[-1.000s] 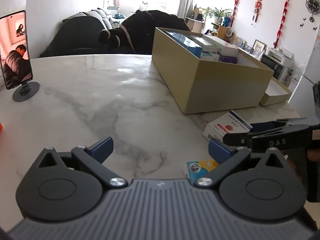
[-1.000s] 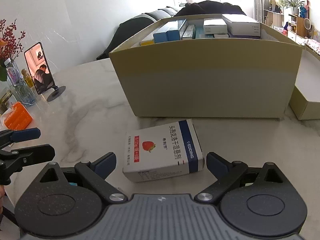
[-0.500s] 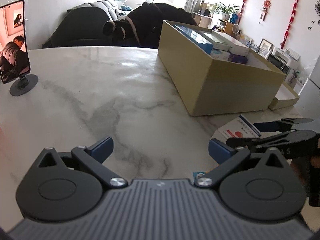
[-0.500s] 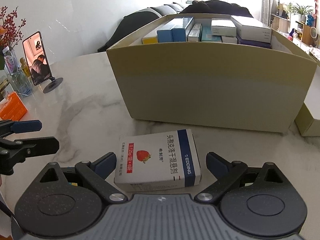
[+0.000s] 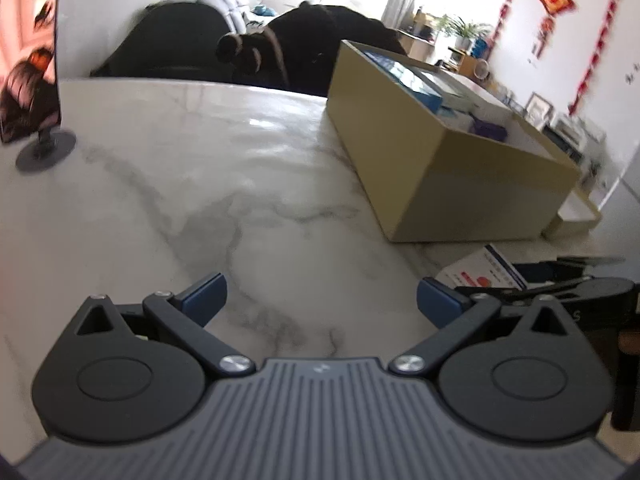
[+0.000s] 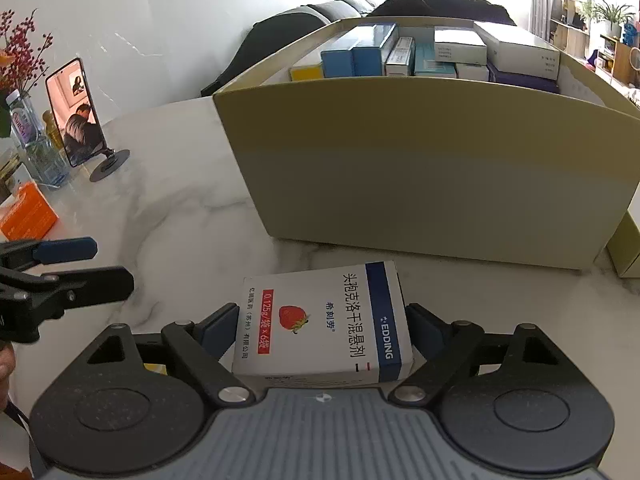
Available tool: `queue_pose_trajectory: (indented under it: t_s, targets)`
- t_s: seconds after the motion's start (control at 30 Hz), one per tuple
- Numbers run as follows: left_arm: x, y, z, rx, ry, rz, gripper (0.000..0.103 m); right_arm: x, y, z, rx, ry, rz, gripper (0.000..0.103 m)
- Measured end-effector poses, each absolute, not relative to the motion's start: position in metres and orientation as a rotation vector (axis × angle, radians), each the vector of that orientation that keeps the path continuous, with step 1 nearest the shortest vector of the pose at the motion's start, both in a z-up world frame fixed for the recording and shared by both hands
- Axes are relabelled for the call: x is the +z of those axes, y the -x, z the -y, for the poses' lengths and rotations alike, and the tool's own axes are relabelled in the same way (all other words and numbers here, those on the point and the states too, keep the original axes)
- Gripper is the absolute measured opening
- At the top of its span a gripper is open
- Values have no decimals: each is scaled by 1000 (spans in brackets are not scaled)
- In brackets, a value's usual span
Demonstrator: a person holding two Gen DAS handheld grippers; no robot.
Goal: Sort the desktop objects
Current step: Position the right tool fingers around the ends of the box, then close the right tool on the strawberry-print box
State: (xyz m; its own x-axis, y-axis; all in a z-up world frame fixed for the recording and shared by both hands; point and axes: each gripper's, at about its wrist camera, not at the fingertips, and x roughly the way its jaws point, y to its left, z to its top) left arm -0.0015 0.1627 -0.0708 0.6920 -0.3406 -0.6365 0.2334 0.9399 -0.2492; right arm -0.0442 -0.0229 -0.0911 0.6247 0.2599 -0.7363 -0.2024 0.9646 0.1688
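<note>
On the table: a white medicine box (image 6: 320, 324) with a red strawberry on it lies flat on the marble table (image 6: 180, 208), at 6 o'clock from the big yellow box (image 6: 420, 184).
Big yellow box: it is open on top and already has many small boxes standing inside it.
Right gripper (image 6: 320, 330): it sits low over the medicine box, with one blue pad on each long side of it.
Right jaws: they have just been closing in on the medicine box. The pads look very close to its sides, maybe just touching, but I do not think they squeeze it yet.
Left gripper (image 5: 322, 296): it waits at 9 o'clock from the medicine box, over bare marble.
Left jaws: wide apart, with nothing between them.
Far things: a phone on a stand (image 6: 80, 116) at 10 o'clock and an orange box (image 6: 28, 216) at 9 o'clock, both well apart from the work.
Step now: I think this is the grab, just before the lift.
Next move: close the pads until they hold firm, lift the medicine box straight up, then carry it over the yellow wall toward 12 o'clock and set it in a free gap.
</note>
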Motion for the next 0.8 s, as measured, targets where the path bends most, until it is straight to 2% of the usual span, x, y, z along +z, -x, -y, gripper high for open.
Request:
queue_pose_trajectory:
  t_s: [0.47,0.8]
  targets:
    - [-92,-18,-172,-299,215,-773,103,-90,37,49,194,-141,-853,89]
    - [-95,-24,-162,-298,90,-756,103,-94,33,52,196,-127,-853,90]
